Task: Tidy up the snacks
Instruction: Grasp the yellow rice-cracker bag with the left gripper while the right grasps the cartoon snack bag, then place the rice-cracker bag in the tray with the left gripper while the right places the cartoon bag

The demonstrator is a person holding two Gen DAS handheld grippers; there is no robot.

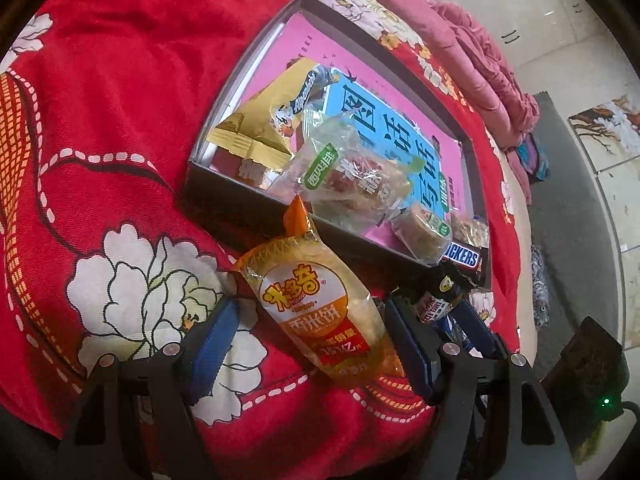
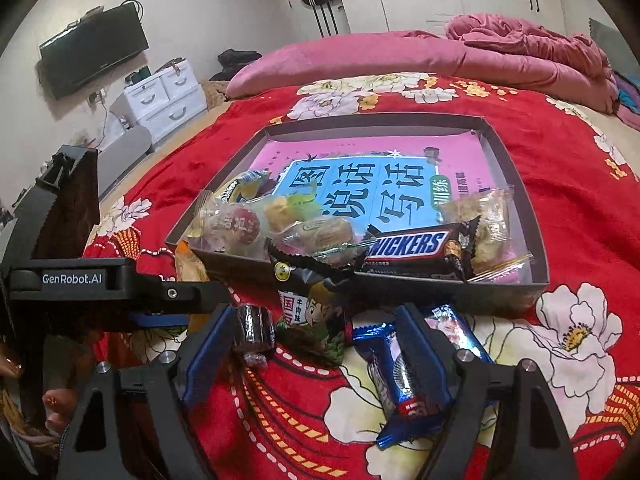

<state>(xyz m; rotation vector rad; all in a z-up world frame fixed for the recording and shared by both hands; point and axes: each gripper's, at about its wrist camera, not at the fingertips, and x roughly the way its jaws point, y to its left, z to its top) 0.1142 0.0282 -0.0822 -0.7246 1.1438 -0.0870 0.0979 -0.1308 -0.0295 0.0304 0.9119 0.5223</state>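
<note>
A shallow dark box (image 1: pixel 224 204) (image 2: pixel 516 280) lies on the red floral bedspread, lined with a pink and blue book and holding several wrapped snacks, among them a Snickers bar (image 2: pixel 416 248) (image 1: pixel 462 257). My left gripper (image 1: pixel 312 320) is open around an orange rice-cracker packet (image 1: pixel 320 312) lying before the box; the fingers stand apart from it. My right gripper (image 2: pixel 316 336) is open over a dark cartoon-printed packet (image 2: pixel 312 304), with a small dark candy (image 2: pixel 254 328) by its left finger and a blue wrapped bar (image 2: pixel 400 380) by its right finger.
The red bedspread (image 2: pixel 580 200) stretches around the box. A pink pillow and crumpled pink blanket (image 2: pixel 520 48) lie at the far side of the bed. The left gripper's body (image 2: pixel 80 276) sits close on the right gripper's left. White drawers (image 2: pixel 164 96) and a wall television stand beyond.
</note>
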